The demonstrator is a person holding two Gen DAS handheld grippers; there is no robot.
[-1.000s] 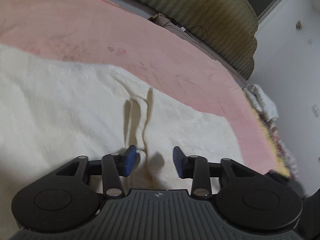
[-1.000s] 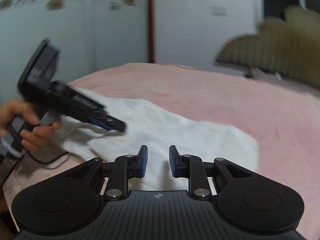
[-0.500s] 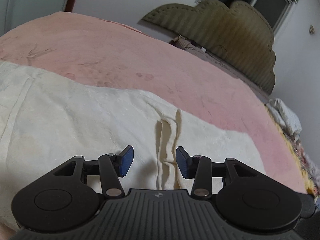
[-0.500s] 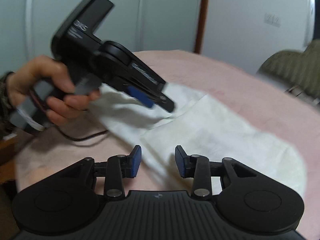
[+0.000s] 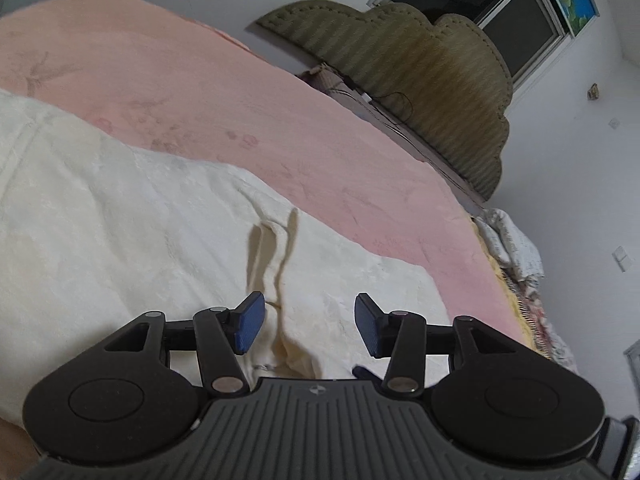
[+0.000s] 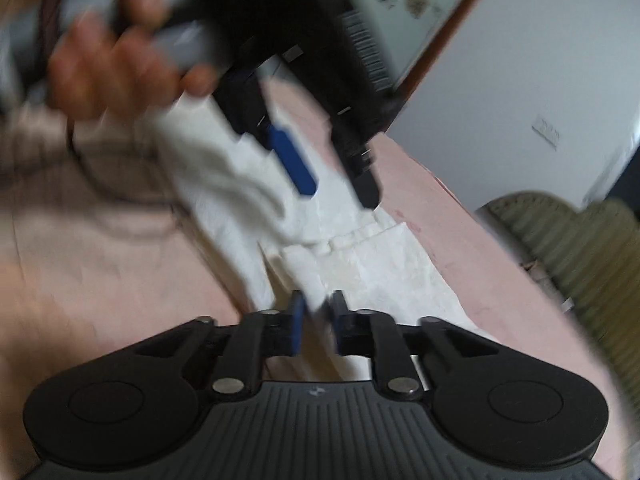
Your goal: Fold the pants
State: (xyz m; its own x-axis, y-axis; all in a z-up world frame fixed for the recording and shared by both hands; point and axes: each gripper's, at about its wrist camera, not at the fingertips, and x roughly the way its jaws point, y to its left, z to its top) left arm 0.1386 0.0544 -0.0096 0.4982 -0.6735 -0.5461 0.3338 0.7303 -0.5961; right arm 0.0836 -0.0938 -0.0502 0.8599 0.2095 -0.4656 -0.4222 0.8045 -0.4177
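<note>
I found the pants (image 5: 120, 232), cream-white, lying flat on the pink bed (image 5: 240, 92). In the left wrist view their long axis ran from lower right to upper left, with a raised crease (image 5: 276, 264) running away from the camera. My left tool (image 5: 308, 326) hung over that crease with its blue pads set wide apart and nothing between them. In the right wrist view, which was heavily blurred, my right tool (image 6: 316, 328) had its pads drawn close on a fold of the pants (image 6: 360, 264) at their near end; the cloth stood between the pads. The left tool (image 6: 336, 184) appeared there too, held above the cloth by my left hand (image 6: 120, 68), jaws apart.

The far long edge of the pants lay against bare pink cover, which left wide room on that side up to the headboard (image 5: 420, 92). Toward the right edge of the bed the cover ran to a yellow fringe and a bundle of patterned bedding (image 5: 512, 248).

White walls enclosed the room; a dark window (image 5: 500, 4) sat above the headboard, and a wall switch (image 5: 622, 258) showed at right.
</note>
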